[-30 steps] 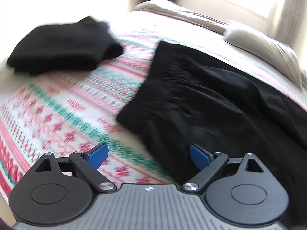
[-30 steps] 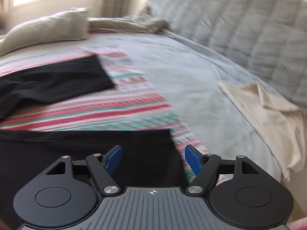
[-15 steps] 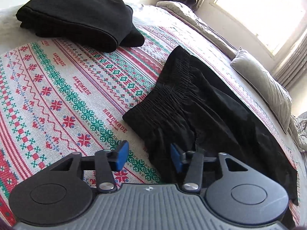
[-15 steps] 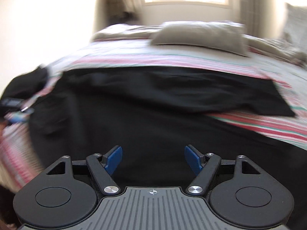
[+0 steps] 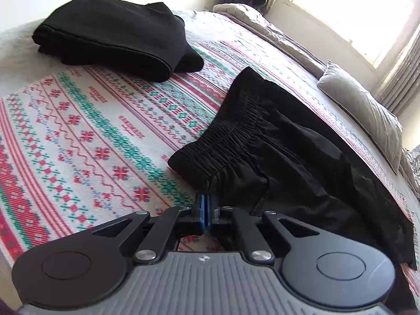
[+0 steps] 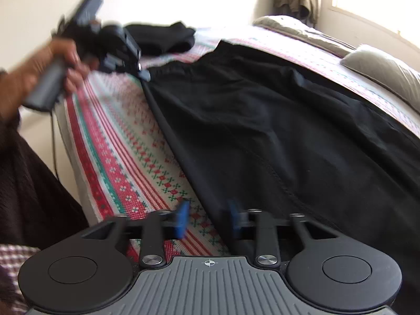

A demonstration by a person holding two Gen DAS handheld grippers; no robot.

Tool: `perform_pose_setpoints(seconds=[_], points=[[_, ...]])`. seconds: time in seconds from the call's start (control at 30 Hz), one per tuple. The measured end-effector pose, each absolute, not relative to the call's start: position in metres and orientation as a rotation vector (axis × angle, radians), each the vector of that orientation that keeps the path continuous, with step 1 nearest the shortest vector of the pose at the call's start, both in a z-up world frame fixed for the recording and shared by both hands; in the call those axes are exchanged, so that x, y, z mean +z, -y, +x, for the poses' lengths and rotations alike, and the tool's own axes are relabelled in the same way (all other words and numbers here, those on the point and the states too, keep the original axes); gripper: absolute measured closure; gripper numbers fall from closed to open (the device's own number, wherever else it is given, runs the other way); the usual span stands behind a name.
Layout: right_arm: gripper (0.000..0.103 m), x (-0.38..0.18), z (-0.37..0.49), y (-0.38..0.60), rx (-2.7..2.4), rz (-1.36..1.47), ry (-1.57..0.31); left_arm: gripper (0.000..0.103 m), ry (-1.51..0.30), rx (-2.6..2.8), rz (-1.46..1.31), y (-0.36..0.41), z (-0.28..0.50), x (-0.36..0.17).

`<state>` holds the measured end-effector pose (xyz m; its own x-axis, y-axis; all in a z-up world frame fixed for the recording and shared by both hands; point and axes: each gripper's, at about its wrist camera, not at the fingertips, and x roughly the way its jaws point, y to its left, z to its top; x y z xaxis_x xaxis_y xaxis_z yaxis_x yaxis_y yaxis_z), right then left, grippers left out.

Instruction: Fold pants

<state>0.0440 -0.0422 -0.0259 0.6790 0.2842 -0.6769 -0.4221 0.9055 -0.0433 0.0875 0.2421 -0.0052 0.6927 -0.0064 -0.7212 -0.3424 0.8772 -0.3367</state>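
Left wrist: bedspread (image 5: 78,136) woven with words, too blurred to read

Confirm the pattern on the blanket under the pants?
The blanket is cream with red and green Nordic-style snowflake and stripe bands; clearest in the left wrist view.

Strong daylight pours in from the window (image 5: 349,13) at 1 o'clock in my left wrist view, blown out to pure white. That view is sharp, and the patterned bedspread (image 5: 78,131) reads crisply. The black pants (image 5: 288,157) swallow detail, with only the waistband gathers showing. Fisheye bending curves the bed edges hard toward 9 and 3 o'clock. My right wrist view is softer: motion blur smears the hand (image 6: 52,63) at 10 o'clock, and the wall glares white at 12 o'clock. Dark vignette clips the corners of both views.
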Motion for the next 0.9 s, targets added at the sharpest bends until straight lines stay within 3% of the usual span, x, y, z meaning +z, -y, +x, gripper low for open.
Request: perform_pose_setpoints(seconds=[0.07,0.23,0.3,0.33,0.37,0.43,0.5,0.7,0.9], points=[[0.096,-0.024,0.046,0.038,0.413,-0.213,-0.730,0.090,-0.786,0.217,-0.466,-0.248,0.083,-0.003],[0.097,-0.020,0.035,0.039,0.476,-0.190,-0.736,0.090,-0.798,0.282,-0.456,-0.261,0.073,-0.003],[0.090,-0.020,0.031,0.041,0.484,-0.181,-0.741,0.074,-0.821,0.309,-0.439,-0.262,0.071,-0.006],[0.090,-0.019,0.030,0.042,0.485,-0.168,-0.749,0.057,-0.826,0.332,-0.403,-0.259,0.071,-0.007],[0.088,-0.018,0.031,0.043,0.484,-0.149,-0.759,0.047,-0.819,0.355,-0.362,-0.255,0.070,-0.006],[0.080,-0.012,0.029,0.055,0.485,-0.086,-0.770,0.035,-0.789,0.364,-0.331,-0.250,0.067,0.000],[0.069,-0.005,0.028,0.070,0.465,-0.028,-0.756,0.017,-0.738,0.371,-0.305,-0.245,0.064,0.008],[0.047,0.004,0.029,0.118,0.295,0.069,-0.717,0.001,-0.620,0.348,-0.197,-0.214,0.061,0.030],[0.042,0.008,0.039,0.162,0.133,0.128,-0.707,0.000,-0.564,0.193,-0.088,-0.160,0.076,0.042]])
